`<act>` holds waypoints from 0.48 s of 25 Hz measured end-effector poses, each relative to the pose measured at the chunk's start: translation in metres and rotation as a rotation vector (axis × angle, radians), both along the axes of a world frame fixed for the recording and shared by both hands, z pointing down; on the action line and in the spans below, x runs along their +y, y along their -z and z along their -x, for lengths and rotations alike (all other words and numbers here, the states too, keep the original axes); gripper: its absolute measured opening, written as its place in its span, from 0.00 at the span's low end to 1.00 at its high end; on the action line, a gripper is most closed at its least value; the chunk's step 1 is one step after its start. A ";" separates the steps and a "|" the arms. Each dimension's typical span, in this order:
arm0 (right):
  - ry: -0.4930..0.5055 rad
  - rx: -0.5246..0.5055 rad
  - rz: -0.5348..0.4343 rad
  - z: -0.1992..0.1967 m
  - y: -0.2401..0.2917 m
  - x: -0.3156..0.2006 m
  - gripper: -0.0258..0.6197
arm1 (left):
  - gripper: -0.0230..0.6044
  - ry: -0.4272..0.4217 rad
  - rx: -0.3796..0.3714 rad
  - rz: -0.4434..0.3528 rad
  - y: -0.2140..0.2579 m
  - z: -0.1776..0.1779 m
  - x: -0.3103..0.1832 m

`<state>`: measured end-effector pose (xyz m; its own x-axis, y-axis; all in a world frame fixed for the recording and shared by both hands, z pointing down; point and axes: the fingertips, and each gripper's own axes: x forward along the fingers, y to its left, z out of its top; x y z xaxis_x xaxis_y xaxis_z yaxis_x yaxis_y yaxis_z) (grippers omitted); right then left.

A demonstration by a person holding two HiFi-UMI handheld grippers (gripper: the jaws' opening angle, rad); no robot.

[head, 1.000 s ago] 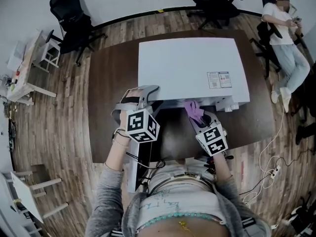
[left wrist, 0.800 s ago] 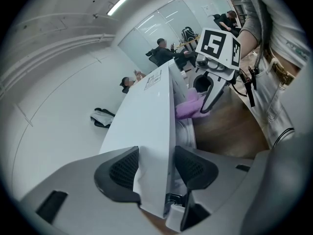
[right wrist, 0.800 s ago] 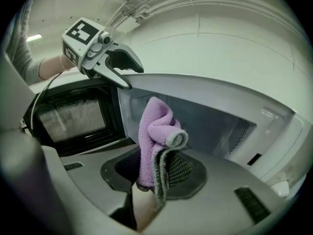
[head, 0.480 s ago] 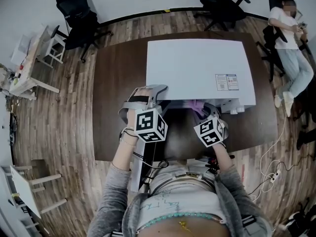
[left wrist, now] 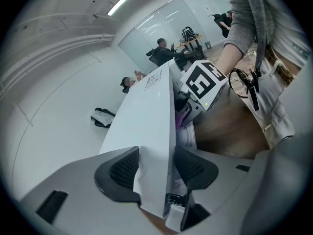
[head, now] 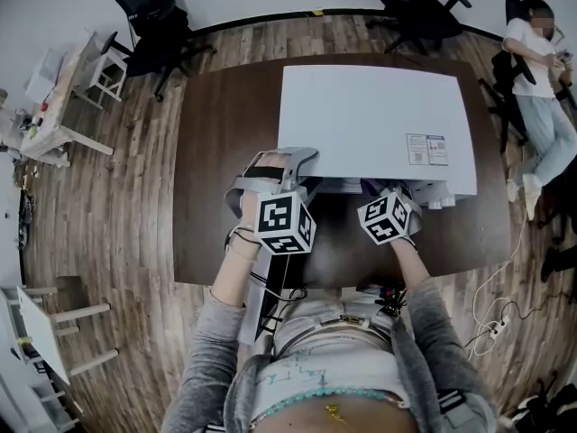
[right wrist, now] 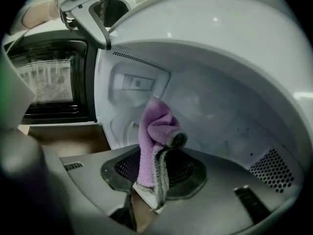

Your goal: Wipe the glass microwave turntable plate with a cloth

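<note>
A white microwave [head: 370,120] stands on a dark table [head: 216,152] with its door [right wrist: 49,80] swung open. My left gripper [left wrist: 156,168] is shut on the casing's front top left corner [left wrist: 146,126]. My right gripper [right wrist: 156,173] is shut on a bunched purple cloth [right wrist: 156,136] and reaches into the white cavity [right wrist: 205,106]. In the head view only its marker cube [head: 385,217] shows at the opening. I cannot make out the glass turntable plate in any view.
The table's front edge [head: 315,282] is close to the person's body. Office chairs [head: 149,16] stand behind the table, and a seated person [head: 541,70] is at the far right. A white cable [head: 491,269] trails over the wooden floor at the right.
My right gripper has moved forward with the cloth, from just outside the opening into the cavity. The left gripper keeps its hold on the casing.
</note>
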<state>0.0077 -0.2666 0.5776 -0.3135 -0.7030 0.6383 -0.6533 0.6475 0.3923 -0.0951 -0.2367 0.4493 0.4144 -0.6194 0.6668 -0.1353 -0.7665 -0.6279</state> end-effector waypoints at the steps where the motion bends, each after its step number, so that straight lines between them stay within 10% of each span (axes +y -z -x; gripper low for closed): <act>1: 0.004 0.014 -0.007 0.001 -0.002 -0.003 0.24 | 0.43 0.000 0.000 0.000 0.000 0.000 0.000; 12: 0.081 0.183 -0.154 0.015 -0.017 -0.032 0.24 | 0.43 0.005 -0.008 -0.006 0.001 0.002 0.002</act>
